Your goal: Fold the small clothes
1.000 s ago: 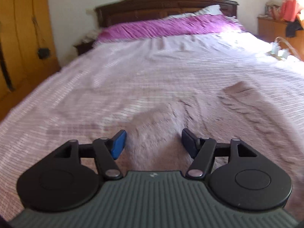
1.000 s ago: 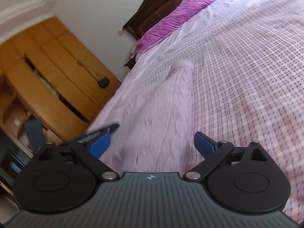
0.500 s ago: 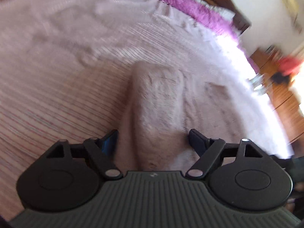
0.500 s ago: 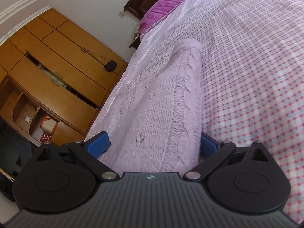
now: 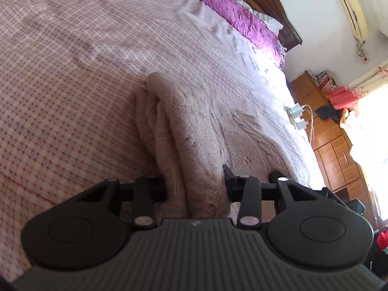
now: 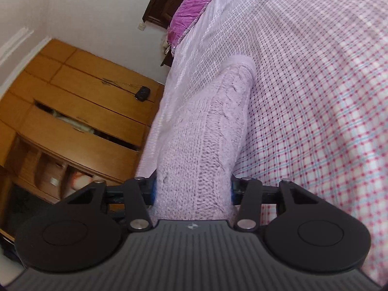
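Both tools, left (image 5: 195,184) and right (image 6: 192,189), probably pinch the sweater (image 6: 206,131), which stretches straight ahead over the bed (image 6: 315,97).

Light source: daylight from the window (image 5: 371,111) at the right edge of the left wrist view; that area is blown out to white.
Glare: a bright washed-out patch on the bedsheet (image 5: 271,72) near the pillow end.
Brightness: both views are well lit; the right wrist view is even and soft, with a pale wall (image 6: 92,9).
Shadows: the sweater (image 5: 194,131) casts a soft dark shadow on the sheet to its left; its folds are dim.
Blur: the checked pattern smears toward the upper left in the left view and the right edge in the right view; the wardrobe (image 6: 72,111) is soft, its lower shelves blurred.
Distortion: strong fisheye bending; the wardrobe lines curve and the corners darken.
Sharpest: the knit stitches near the right gripper (image 6: 192,191).
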The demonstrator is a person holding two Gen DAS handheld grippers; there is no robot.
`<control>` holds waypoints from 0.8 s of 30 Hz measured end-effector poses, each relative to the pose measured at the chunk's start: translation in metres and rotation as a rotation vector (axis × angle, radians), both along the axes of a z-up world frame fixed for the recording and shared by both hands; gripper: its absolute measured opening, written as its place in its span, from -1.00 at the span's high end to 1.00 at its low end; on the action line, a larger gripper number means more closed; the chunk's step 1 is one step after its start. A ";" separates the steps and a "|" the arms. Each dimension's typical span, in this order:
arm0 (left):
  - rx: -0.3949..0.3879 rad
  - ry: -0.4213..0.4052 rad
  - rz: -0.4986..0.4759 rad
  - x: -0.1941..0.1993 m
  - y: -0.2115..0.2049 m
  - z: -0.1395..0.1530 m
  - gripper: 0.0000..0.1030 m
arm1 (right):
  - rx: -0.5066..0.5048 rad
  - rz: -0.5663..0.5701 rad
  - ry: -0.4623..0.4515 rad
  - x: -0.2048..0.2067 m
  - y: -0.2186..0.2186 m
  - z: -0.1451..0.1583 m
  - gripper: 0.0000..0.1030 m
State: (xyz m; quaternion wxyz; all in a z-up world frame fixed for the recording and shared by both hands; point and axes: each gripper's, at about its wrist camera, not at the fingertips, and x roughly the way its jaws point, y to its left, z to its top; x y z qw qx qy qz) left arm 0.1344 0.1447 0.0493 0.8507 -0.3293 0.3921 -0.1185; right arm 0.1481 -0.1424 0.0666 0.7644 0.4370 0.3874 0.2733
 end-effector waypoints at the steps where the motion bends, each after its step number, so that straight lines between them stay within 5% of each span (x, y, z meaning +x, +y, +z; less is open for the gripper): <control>1: -0.014 0.007 -0.005 0.000 -0.003 0.002 0.22 | 0.004 -0.004 0.001 -0.004 -0.007 0.006 -0.03; 13: -0.075 0.020 -0.209 -0.033 -0.080 0.014 0.27 | -0.144 -0.031 -0.001 -0.081 -0.090 0.070 -0.03; 20: 0.179 0.003 -0.260 -0.057 -0.126 -0.002 0.16 | -0.169 -0.025 0.110 -0.105 -0.118 0.025 -0.07; 24: 0.269 -0.020 -0.224 -0.066 -0.128 -0.011 -0.26 | -0.092 -0.064 0.122 -0.113 -0.124 -0.007 -0.11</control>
